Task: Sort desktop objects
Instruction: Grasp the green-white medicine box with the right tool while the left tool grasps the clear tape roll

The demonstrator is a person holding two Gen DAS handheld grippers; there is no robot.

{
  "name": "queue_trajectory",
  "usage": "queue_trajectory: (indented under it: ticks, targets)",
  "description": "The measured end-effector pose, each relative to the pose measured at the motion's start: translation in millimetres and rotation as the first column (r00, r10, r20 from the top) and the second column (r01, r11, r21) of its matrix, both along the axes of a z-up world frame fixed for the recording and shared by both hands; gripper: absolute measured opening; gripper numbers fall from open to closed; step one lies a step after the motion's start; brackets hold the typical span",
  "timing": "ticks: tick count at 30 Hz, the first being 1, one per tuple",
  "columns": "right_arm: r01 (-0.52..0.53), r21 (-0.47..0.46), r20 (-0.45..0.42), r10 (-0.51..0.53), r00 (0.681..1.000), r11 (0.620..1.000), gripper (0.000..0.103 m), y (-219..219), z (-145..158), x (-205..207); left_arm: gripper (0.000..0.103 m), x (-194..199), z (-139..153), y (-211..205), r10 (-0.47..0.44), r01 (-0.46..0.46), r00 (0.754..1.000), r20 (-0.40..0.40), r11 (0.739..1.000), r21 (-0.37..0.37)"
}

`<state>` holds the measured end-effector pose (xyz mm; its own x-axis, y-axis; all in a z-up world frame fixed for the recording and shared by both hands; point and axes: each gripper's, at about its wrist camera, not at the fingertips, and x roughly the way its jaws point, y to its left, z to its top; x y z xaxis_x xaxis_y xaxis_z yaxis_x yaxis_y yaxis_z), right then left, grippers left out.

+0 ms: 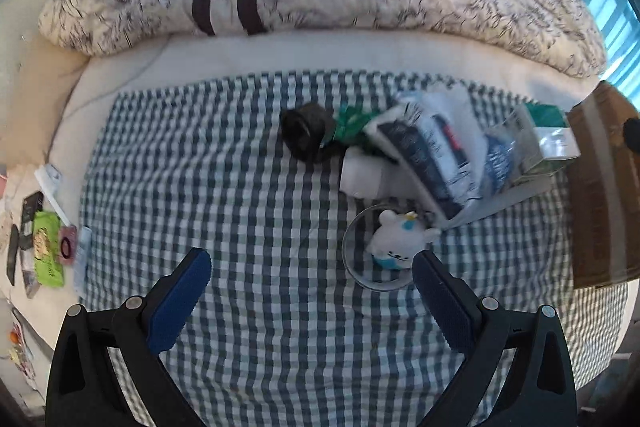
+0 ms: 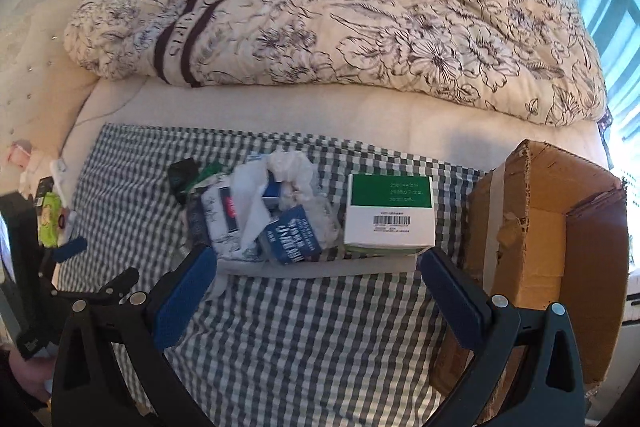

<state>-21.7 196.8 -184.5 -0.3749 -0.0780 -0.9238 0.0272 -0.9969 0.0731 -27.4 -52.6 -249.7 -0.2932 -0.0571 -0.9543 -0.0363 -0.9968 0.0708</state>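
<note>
— Left gripper (image 1: pixel 312 267)?
— Fingers spread wide, empty, low in frame over checked cloth (image 1: pixel 240 187) on bed. Plush toy (image 1: pixel 396 239) in clear bowl (image 1: pixel 356 263) right of centre, just beside right finger.
— Right gripper (image 2: pixel 318 269)?
— Wide too, holding nothing. Green-and-white box (image 2: pixel 390 213) centre, beside clutter pile (image 2: pixel 272 211); cardboard box (image 2: pixel 540 247) at right edge.

Cardboard box (image 2: pixel 552 259) cut off at the right edge. Left-wrist view motion-blurred; package (image 1: pixel 436 155) print unreadable. White block (image 1: pixel 362 177) partly hidden beneath packages.
</note>
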Motion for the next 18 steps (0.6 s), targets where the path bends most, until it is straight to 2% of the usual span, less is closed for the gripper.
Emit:
queue_trajectory:
  ticks: [9,12,18]
  targets:
    - [0.045,0.038,0.025,-0.046,0.999,0.998,0.103,13.6,-42.9,-32.3,0.099,-13.5,-64.1,-3.6,0.013,-0.013,0.997,0.072,1.0,0.003]
    - [0.051,0.064,0.039,-0.054,0.998,0.997,0.103,17.9,-58.4,-42.4,0.096,-16.6,-77.8,-3.5,-0.001,0.0,0.997,0.08,1.0,0.003]
    - [0.061,0.111,0.069,-0.069,0.995,0.992,0.103,23.8,-85.7,-58.1,0.084,-17.9,-91.0,5.0,-0.049,0.049,0.996,0.07,0.999,-0.005]
